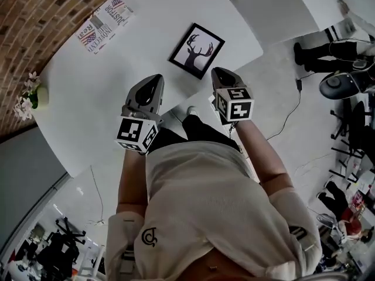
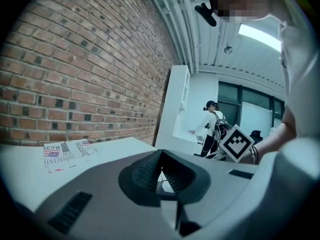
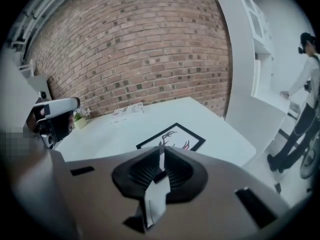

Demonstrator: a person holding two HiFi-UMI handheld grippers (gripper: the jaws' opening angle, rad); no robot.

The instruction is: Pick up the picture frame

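Note:
The picture frame is black with a deer silhouette on white and lies flat on the white table, towards its far right part. It also shows in the right gripper view, the frame just beyond the jaws. My right gripper hovers over the table's near edge, just short of the frame's near right corner. Its jaws stand a narrow crack apart with nothing between them. My left gripper is level with it, to the left of the frame, shut and empty. The frame is out of sight in the left gripper view.
A printed sheet with flags lies at the table's far side, and a small flower pot stands at its left end. A second white table stands to the right. A cable runs over the floor. A person stands by white shelves.

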